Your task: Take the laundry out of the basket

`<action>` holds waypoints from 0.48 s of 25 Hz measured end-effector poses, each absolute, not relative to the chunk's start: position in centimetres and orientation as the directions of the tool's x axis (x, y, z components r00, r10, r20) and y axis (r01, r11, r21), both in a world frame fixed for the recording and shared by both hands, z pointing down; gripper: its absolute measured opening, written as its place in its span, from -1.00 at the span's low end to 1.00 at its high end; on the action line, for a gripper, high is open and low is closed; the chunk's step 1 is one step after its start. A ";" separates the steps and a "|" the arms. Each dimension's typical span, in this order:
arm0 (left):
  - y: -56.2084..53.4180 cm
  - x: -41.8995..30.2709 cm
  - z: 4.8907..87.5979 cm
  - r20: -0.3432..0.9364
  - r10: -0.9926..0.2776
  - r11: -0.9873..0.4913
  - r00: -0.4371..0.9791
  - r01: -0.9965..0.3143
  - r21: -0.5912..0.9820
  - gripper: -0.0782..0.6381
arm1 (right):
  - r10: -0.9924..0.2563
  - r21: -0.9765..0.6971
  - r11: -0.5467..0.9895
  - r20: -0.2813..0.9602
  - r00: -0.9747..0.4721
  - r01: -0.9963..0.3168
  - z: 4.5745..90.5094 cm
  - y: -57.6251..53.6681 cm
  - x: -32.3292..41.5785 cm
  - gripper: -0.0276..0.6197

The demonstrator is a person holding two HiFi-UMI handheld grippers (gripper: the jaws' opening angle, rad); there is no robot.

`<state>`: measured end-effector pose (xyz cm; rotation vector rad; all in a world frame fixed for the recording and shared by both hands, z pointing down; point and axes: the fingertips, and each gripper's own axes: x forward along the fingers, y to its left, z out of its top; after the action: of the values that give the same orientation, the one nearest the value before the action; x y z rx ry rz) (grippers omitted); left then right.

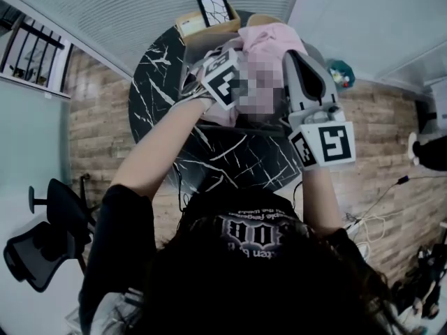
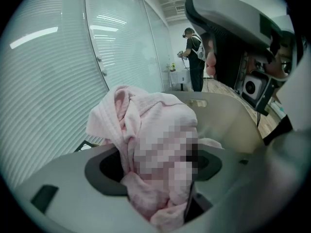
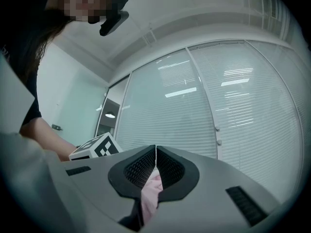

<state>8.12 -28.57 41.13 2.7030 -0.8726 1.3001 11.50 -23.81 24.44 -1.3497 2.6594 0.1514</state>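
Pink laundry (image 1: 269,44), one towel-like cloth, hangs in the air over the round, black, marble-patterned surface (image 1: 237,159), held up between the two grippers. The left gripper (image 1: 227,75) has its jaws spread around a thick wad of the cloth and clamped on it. In the left gripper view the bunched fabric (image 2: 146,110) fills the gap of that gripper (image 2: 155,164) and spills up over the jaws and down below them. The right gripper (image 1: 293,60) stands just beside it, touching the same cloth from the other side. In the right gripper view its jaws (image 3: 155,159) are almost together, with a thin fold of pink fabric (image 3: 150,193) pinched between the ribbed pads (only the lower part of the fold shows). The left gripper's marker cube (image 3: 95,147) is near, just to its left.
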 end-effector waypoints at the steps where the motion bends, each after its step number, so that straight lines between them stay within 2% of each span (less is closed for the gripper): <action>1: -28.6 8.1 40.4 0.716 -0.486 -0.839 0.500 -0.495 -0.224 0.16 | -0.789 0.022 0.593 -0.186 -0.586 -0.805 24.3 -23.8 11.4 -0.82; 12: -27.9 7.0 34.2 0.666 -0.564 -0.785 0.488 -0.568 -0.248 0.16 | -0.738 0.050 0.643 -0.225 -0.636 -0.764 21.7 -23.2 9.2 -0.82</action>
<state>7.04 -27.94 34.17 2.7049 -1.0284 1.2078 9.16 -23.19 21.71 -1.2374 2.6775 0.2087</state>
